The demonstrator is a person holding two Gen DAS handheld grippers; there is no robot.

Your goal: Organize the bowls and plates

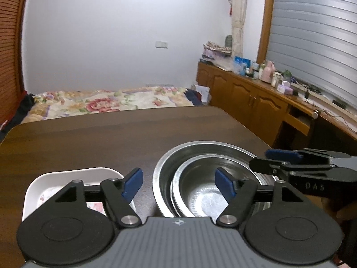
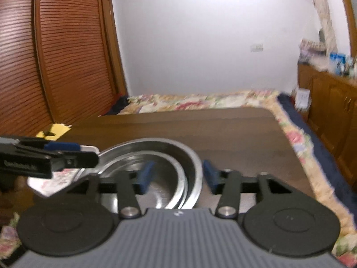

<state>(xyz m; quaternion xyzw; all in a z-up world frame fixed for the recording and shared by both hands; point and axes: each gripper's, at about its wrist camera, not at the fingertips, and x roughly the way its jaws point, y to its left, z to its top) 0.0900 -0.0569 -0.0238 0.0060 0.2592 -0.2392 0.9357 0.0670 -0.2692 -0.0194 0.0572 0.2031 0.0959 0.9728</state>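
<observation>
Your left gripper (image 1: 178, 184) is spread wide, holding nothing, above two nested steel bowls (image 1: 207, 192); its body hides their near rims. Your right gripper (image 2: 177, 175) is spread too, straddling the outer bowl's right rim; contact is unclear. Left of the bowls sits a white floral plate (image 1: 44, 185), on the dark table (image 1: 111, 138)

White letters reading "DAS" are showing on the black side of the right gripper (image 1: 258, 164), just right of the left gripper (image 1: 178, 184). Print on the left gripper's side is staying too blurred to read.
</observation>
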